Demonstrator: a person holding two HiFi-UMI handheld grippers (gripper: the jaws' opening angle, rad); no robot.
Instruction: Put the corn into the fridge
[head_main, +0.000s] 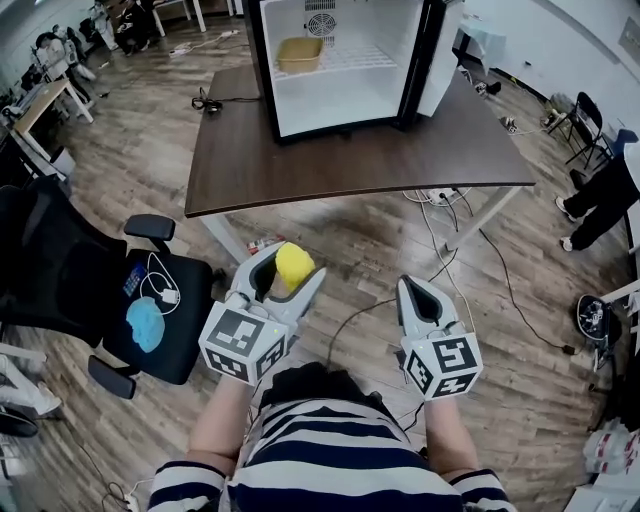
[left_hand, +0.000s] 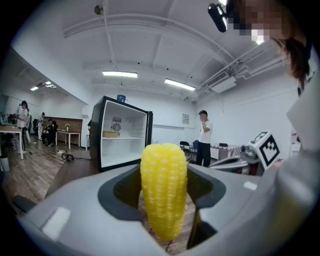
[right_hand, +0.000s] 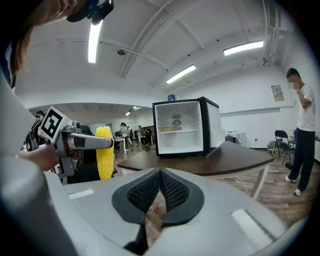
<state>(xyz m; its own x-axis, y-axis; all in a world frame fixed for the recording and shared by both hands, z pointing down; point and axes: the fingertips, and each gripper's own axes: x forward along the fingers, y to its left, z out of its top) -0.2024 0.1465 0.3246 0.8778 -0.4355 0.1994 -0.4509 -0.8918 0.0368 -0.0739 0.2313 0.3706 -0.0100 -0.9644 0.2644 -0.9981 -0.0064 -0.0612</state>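
Clamped upright between the jaws of the left gripper (head_main: 288, 270), above the wooden floor (head_main: 360, 240) and short of the table (head_main: 300, 170): a corn cob (left_hand: 163, 190), bright yellow, glossy, with neat rows of plump kernels, a rounded top and a tapered lower end poking out below. Alongside, the right gripper (head_main: 418, 292), jaws pressed together on nothing. Well ahead on the table, a small fridge (head_main: 340, 90), door open, white inside, with a tan basket (head_main: 300, 52) on its shelf.
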